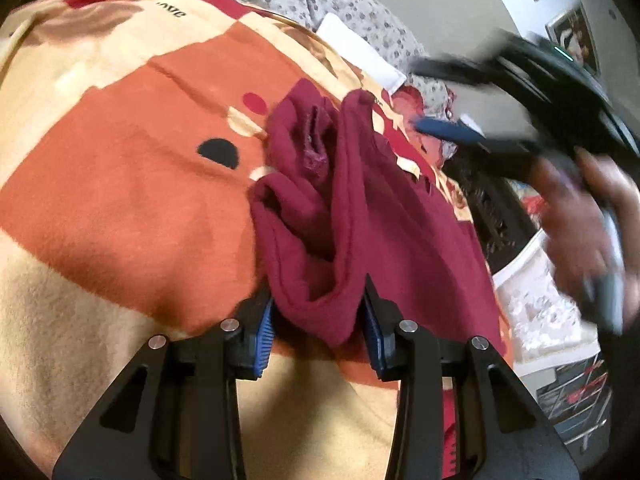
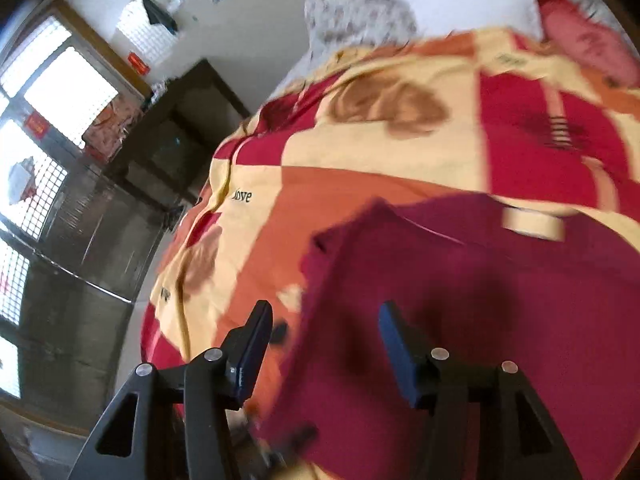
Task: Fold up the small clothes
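Observation:
A small maroon garment (image 1: 352, 216) lies bunched on an orange, red and cream blanket (image 1: 132, 184). In the left wrist view my left gripper (image 1: 318, 324) stands open, its blue pads either side of the garment's near folded edge, not pinching it. The right gripper (image 1: 452, 130) shows blurred at the right, above the garment's far corner, held by a hand (image 1: 588, 216). In the right wrist view my right gripper (image 2: 326, 336) is open and empty above the spread maroon garment (image 2: 460, 304).
The blanket (image 2: 360, 152) covers a bed with floral pillows (image 1: 320, 4) and a white pillow (image 2: 468, 4) at the head. A dark cabinet (image 2: 176, 136) and windows (image 2: 48, 120) stand beside the bed. Framed pictures (image 1: 572, 36) hang on the wall.

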`<state>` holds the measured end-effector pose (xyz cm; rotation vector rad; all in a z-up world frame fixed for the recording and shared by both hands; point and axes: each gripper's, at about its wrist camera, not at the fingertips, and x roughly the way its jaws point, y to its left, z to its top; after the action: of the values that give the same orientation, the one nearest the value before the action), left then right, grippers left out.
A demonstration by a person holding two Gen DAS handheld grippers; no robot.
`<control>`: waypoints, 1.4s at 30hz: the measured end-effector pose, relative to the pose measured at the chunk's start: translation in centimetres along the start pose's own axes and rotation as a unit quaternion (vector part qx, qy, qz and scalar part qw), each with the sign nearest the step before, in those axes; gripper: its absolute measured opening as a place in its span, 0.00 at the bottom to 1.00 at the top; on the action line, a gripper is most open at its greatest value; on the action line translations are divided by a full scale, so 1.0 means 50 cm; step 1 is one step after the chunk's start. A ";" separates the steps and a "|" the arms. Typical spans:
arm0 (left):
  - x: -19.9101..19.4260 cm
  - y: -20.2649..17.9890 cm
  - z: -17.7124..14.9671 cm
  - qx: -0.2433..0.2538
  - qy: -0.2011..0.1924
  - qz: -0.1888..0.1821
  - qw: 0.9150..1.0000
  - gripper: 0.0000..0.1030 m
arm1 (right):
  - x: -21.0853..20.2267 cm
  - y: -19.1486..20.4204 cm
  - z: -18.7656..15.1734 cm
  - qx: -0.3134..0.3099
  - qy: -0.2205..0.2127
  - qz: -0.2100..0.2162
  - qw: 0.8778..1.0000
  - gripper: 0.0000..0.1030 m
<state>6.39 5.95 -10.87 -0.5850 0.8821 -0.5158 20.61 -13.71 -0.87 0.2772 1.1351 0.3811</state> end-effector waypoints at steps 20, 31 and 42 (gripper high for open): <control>0.002 0.000 -0.004 -0.004 -0.002 0.013 1.000 0.23 | 0.261 0.065 0.097 -0.078 0.179 -0.202 0.960 0.25; -0.043 -0.121 0.041 0.044 -0.026 0.017 0.999 0.11 | 0.048 -0.010 0.118 -0.070 0.108 -0.159 0.979 0.11; -0.004 -0.313 0.010 0.122 -0.006 -0.031 0.992 0.10 | -0.199 -0.218 0.074 -0.002 0.044 -0.108 0.993 0.01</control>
<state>3.98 -5.22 -0.16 -0.3929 0.7765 -0.6646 22.03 -27.89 4.41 0.1330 1.2365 0.2065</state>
